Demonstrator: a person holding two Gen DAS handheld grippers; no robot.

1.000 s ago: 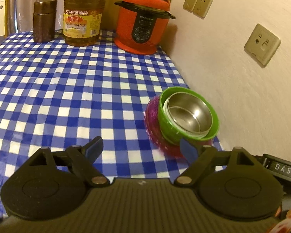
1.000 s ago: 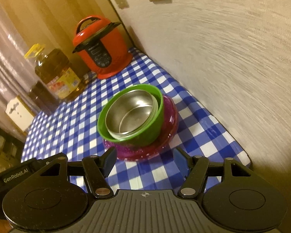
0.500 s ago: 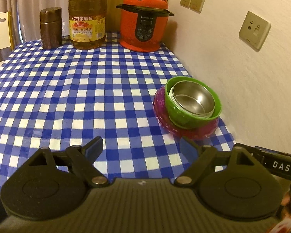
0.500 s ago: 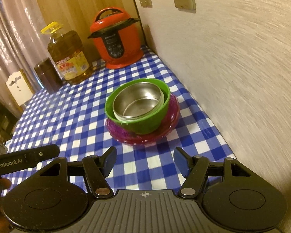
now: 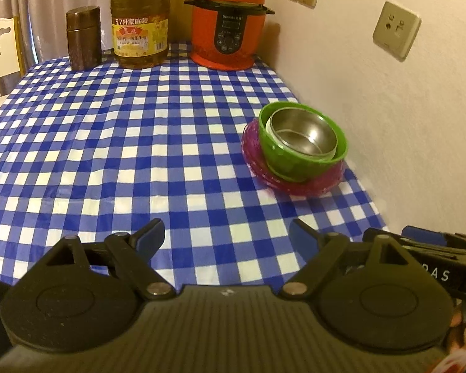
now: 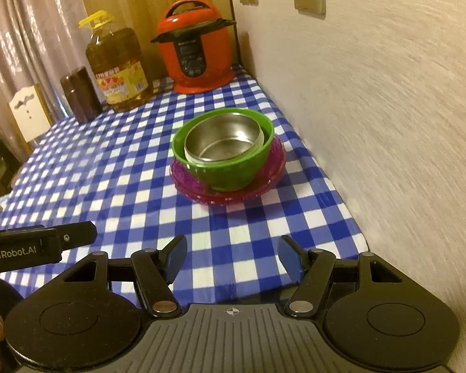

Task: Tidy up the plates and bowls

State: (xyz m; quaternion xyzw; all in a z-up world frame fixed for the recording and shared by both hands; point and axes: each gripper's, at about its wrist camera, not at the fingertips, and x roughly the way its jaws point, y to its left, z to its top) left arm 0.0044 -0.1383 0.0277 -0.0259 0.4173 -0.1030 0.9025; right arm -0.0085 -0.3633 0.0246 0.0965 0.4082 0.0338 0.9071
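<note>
On 1 pink plate (image 5: 298, 183): 2 nested bowls (image 5: 303, 143).

Far edge of my worktop (image 5: 108, 143), under a blue-and-white checked cloth: brown canister (image 5: 83, 42), oil jug (image 5: 139, 21) just beside it, red pressure cooker (image 5: 228, 21) nearest the wall. Wall sockets (image 5: 396, 29) above; white chair back (image 5: 0, 48) behind.

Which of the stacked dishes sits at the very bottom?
The pink plate. It lies flat on the checked tablecloth; the green bowl stands on it, with the steel bowl nested inside that.
</note>
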